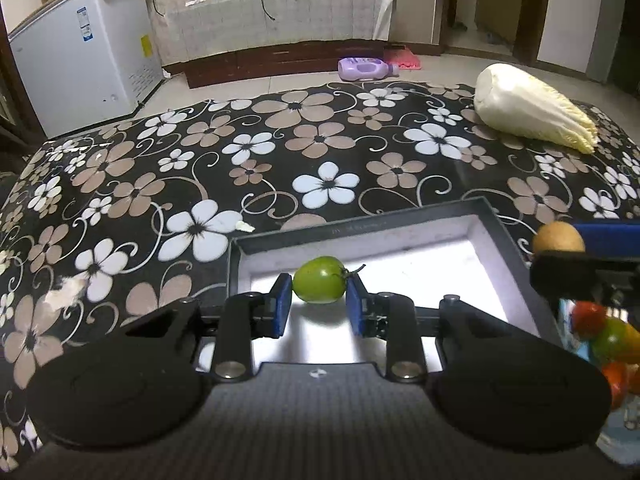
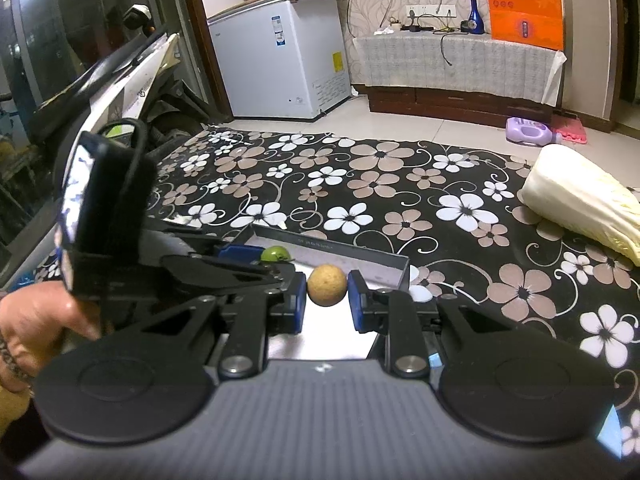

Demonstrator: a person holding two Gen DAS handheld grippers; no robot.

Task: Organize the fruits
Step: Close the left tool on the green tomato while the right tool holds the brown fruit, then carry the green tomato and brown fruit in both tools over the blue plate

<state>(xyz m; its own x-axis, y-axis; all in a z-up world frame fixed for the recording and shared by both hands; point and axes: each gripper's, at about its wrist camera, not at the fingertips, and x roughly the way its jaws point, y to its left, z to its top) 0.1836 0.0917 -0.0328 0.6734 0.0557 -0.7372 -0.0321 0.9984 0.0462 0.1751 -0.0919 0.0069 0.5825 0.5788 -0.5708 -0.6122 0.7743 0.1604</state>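
My left gripper (image 1: 319,294) is shut on a green fruit (image 1: 319,285) with a short stem and holds it over the white inside of a black-rimmed box (image 1: 424,216). My right gripper (image 2: 327,292) is shut on a round brown fruit (image 2: 326,285) over the same box (image 2: 360,254). The brown fruit also shows in the left wrist view (image 1: 558,238) at the right edge, held between the right gripper's blue pads. The green fruit shows in the right wrist view (image 2: 274,254) behind the left gripper's fingers. Blurred red, green and orange fruits (image 1: 608,338) lie at the right edge.
The box sits on a black floral tablecloth (image 1: 320,148). A pale napa cabbage (image 1: 532,108) lies at the table's far right, also in the right wrist view (image 2: 580,196). Beyond the table are a white chest freezer (image 1: 80,60), a purple bottle (image 1: 366,69) on the floor and a covered cabinet (image 1: 280,20).
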